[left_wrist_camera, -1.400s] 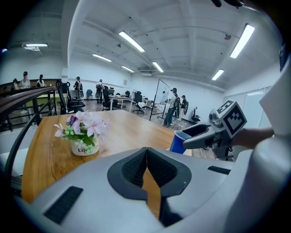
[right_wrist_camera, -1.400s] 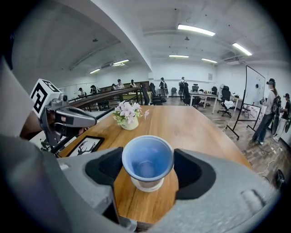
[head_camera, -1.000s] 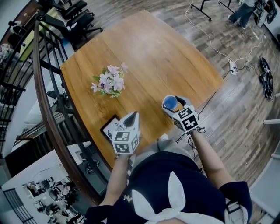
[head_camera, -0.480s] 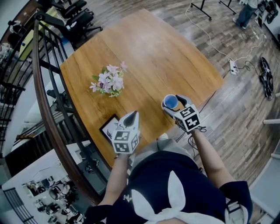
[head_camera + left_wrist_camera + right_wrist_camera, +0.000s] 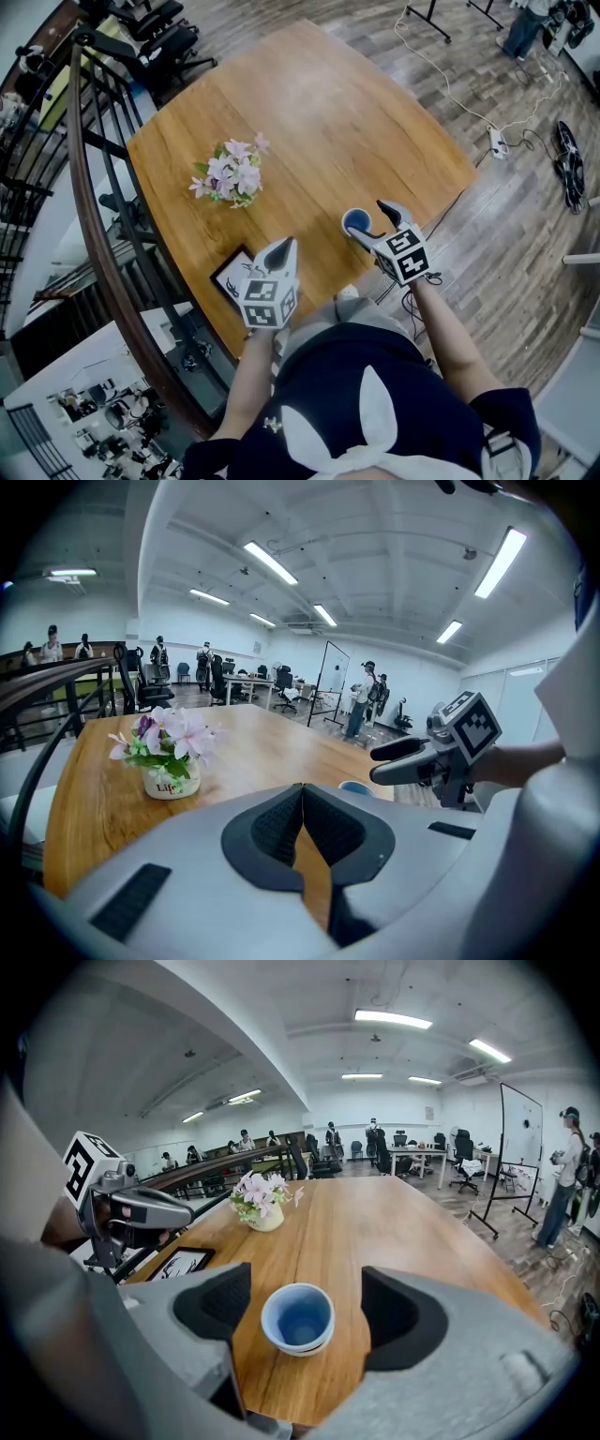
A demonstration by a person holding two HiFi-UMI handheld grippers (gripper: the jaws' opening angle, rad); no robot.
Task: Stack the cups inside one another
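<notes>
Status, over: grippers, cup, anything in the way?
Left gripper shut, empty. Right gripper open, blue cup standing free between its jaws on the table. Flower pot and frame well clear.

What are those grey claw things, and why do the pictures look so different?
They are hand-held grabbers. A person holds one in each hand, and each has two jaws that pinch like tongs. One picture comes from a camera on the person's head, looking down. The other two come from cameras riding on each grabber, looking along its jaws. On the wooden table stand a pot of flowers, a small picture frame and a blue cup. The left gripper is pinched shut with nothing in it. The right gripper is open; the cup stands between its jaws, untouched. Nothing is held.
</notes>
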